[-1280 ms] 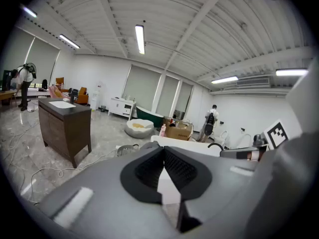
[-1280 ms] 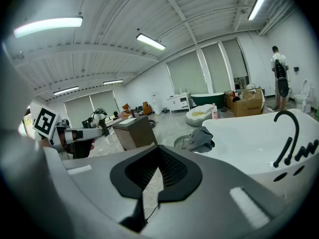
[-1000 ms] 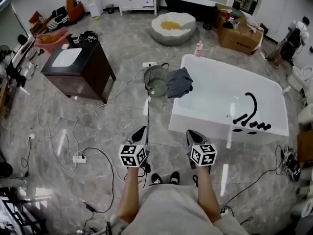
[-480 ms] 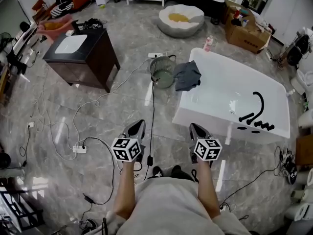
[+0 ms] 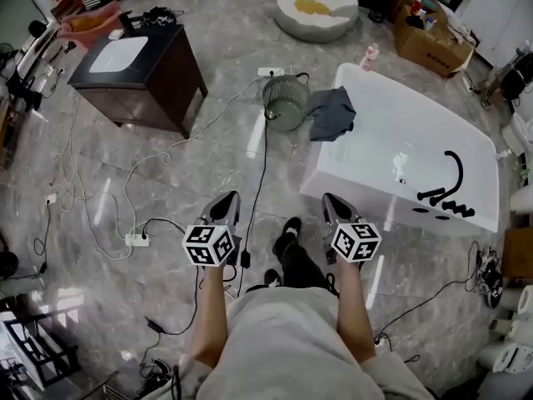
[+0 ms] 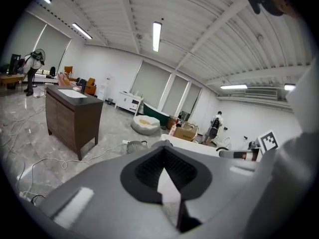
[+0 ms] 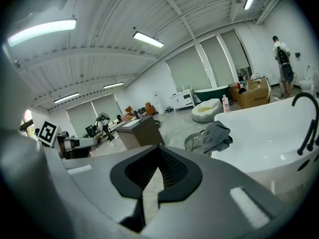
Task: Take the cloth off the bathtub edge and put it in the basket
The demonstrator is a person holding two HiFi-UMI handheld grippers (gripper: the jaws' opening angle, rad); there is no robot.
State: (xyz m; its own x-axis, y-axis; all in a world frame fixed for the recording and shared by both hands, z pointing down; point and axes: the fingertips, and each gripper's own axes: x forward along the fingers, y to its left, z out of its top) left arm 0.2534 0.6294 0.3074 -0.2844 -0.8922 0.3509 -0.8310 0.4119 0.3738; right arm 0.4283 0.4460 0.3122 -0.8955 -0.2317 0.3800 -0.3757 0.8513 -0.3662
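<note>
**Both tongs clenched, the cloth not yet reached**

Head view: the cloth (image 5: 331,113) hangs over the far corner of the bathtub (image 5: 335,192), and the basket (image 5: 285,100) stands on the floor just beside that same corner. The left tongs (image 5: 225,202) and the right tongs (image 5: 331,202) are clenched and empty, on the near side of the bathtub and well apart from the cloth. A black cable (image 5: 260,173) runs over the floor beside the bathtub, from the person's foot (image 5: 289,227) towards the basket. The person could catch a shoe on it, or pull it against the basket and tip the basket.

Left gripper view: the left tongs (image 6: 164,171) are pressed together with nothing between them. The basket (image 6: 134,146) shows just before the bathtub (image 6: 199,151). If these tongs arrive clenched, they would probably only push the cloth.

Right gripper view: the right tongs (image 7: 157,168) are also closed on nothing. The cloth (image 7: 215,136) lies loosely on the edge of the bathtub (image 7: 269,158), above the basket (image 7: 194,142). A pinch on only one thin fold may slip, and then the cloth could slide inside the bathtub or fall on the floor next to it.
</note>
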